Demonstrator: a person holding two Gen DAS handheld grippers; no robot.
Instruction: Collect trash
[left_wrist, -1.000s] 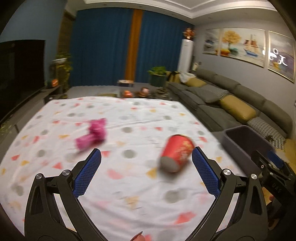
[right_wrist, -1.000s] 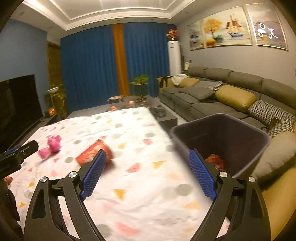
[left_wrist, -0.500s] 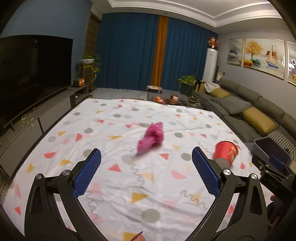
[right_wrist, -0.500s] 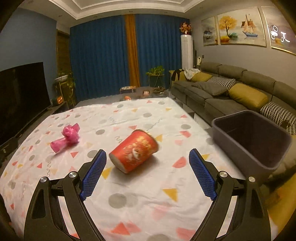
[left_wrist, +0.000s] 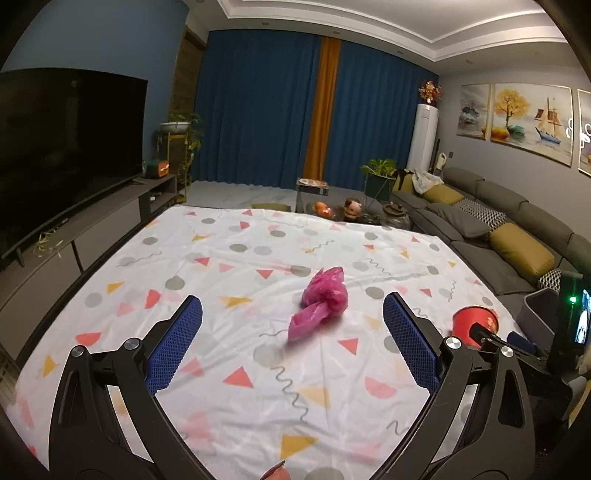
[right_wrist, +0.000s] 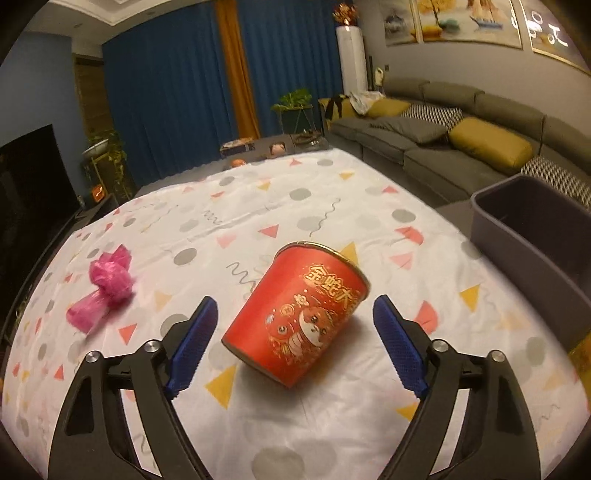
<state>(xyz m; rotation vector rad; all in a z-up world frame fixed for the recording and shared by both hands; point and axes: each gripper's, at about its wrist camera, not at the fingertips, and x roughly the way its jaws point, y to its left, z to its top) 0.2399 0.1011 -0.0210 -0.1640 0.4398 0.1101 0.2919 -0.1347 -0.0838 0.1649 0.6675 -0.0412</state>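
Patterned tablecloth (right_wrist: 295, 192) | red cup (right_wrist: 295, 314) on its side, frame centre, between right gripper (right_wrist: 295, 332) fingers, closing, not touching | left gripper (left_wrist: 291, 332) wide open, empty, below pink bag (left_wrist: 321, 302)

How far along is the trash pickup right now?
Done: nothing can be confirmed; what shows of the grey bin looks bare. In hand: nothing is gripped. The right hand-held gripper, jaws just closing a little, straddles the red cup lying on its side without pressing it. The left hand-held gripper is open, lined up on the pink bag. Left: grab both and drop them in the bin.
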